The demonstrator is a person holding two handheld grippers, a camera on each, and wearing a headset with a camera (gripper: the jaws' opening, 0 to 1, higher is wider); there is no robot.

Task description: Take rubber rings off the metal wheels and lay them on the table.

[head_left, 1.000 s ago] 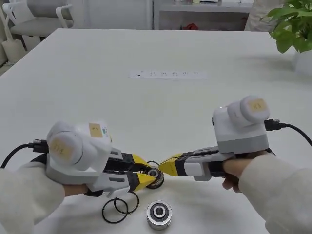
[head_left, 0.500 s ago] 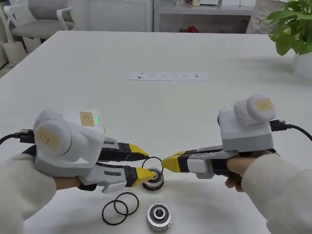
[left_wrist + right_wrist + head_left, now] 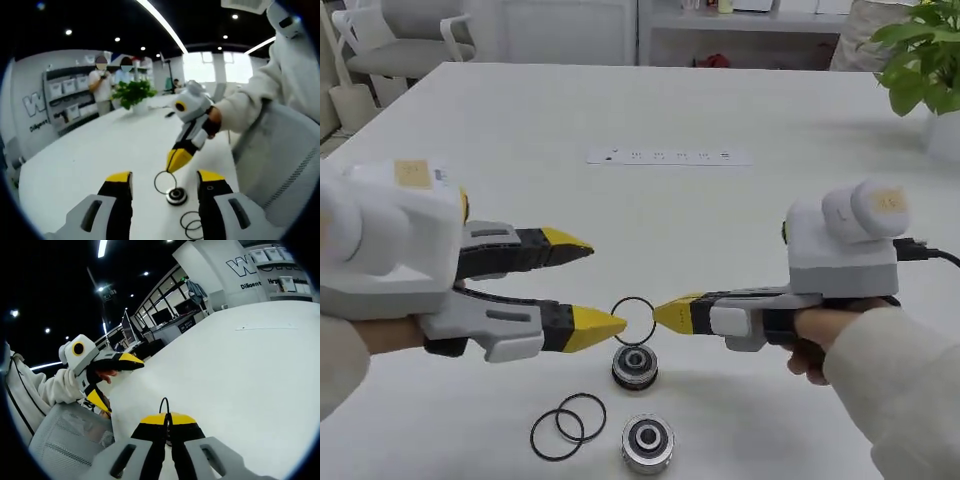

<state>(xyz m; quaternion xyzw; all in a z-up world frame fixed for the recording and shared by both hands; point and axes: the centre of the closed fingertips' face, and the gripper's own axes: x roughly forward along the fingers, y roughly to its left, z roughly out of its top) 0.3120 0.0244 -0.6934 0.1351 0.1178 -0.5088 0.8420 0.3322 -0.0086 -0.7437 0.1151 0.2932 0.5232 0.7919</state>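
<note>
My right gripper (image 3: 658, 315) is shut on a thin black rubber ring (image 3: 633, 320) and holds it in the air just above a metal wheel (image 3: 635, 367) that rests on the table. In the right gripper view the ring (image 3: 164, 404) pokes up from the shut jaws. My left gripper (image 3: 595, 285) hovers open to the left of the ring, holding nothing. A second metal wheel (image 3: 647, 440) lies nearer me, and two loose rubber rings (image 3: 568, 425) overlap beside it. The left gripper view shows the ring (image 3: 165, 182) hanging from the right gripper (image 3: 178, 159) over the wheel (image 3: 176, 196).
A flat white strip (image 3: 670, 156) lies at mid-table. A potted plant (image 3: 925, 50) stands at the far right corner and a chair (image 3: 390, 40) behind the far left edge. Two people (image 3: 112, 80) stand by shelves beyond the table.
The left gripper has let go of the wheel, opened and lifted up to the left. The right gripper has pulled the ring up off the wheel, which stays on the table.
</note>
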